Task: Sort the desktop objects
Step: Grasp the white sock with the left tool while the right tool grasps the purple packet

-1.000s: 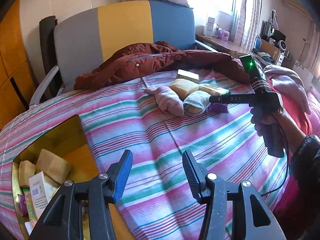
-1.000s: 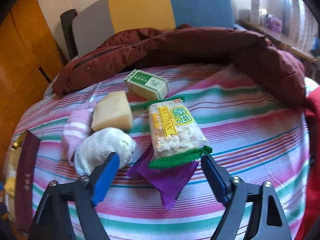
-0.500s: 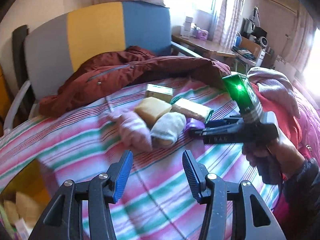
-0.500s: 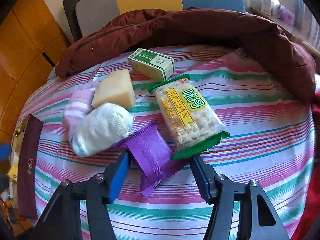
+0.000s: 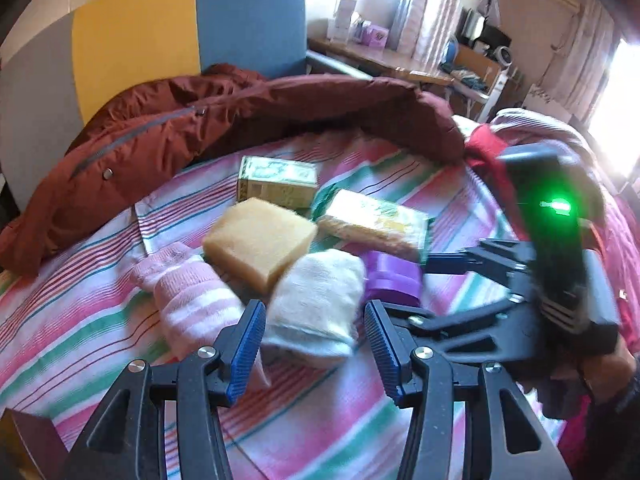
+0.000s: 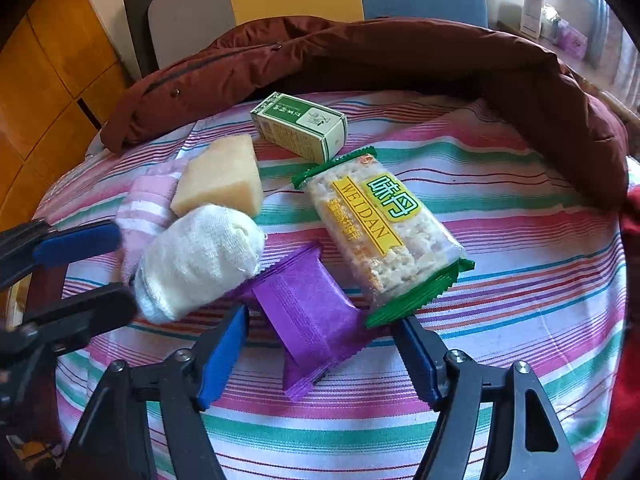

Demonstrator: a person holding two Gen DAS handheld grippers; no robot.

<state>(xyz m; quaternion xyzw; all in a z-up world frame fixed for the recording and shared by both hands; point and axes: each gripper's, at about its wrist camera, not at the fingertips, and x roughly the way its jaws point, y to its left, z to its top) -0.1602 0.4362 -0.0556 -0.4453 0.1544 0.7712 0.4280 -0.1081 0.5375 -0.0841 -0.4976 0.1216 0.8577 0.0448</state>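
Note:
On the striped cloth lie a white sock roll (image 5: pixel 316 304) (image 6: pixel 200 258), a pink striped sock (image 5: pixel 192 300) (image 6: pixel 146 206), a yellow sponge (image 5: pixel 258 242) (image 6: pixel 220 180), a green box (image 5: pixel 276 182) (image 6: pixel 300 126), a cracker pack (image 5: pixel 372 220) (image 6: pixel 380 232) and a purple packet (image 5: pixel 394 280) (image 6: pixel 310 312). My left gripper (image 5: pixel 314 344) is open, its fingers on either side of the white sock roll's near end. My right gripper (image 6: pixel 320 354) is open around the purple packet; it also shows in the left wrist view (image 5: pixel 460 280).
A dark red jacket (image 5: pixel 248 120) (image 6: pixel 400 60) lies along the far side of the cloth, in front of a grey, yellow and blue chair back (image 5: pixel 136 32). Orange cabinet panels (image 6: pixel 44 80) stand at the left. A desk with clutter (image 5: pixel 400 60) is at the back right.
My left gripper has swung right and moved forward from the gold box up to the white sock roll. My right gripper has moved in around the purple packet.

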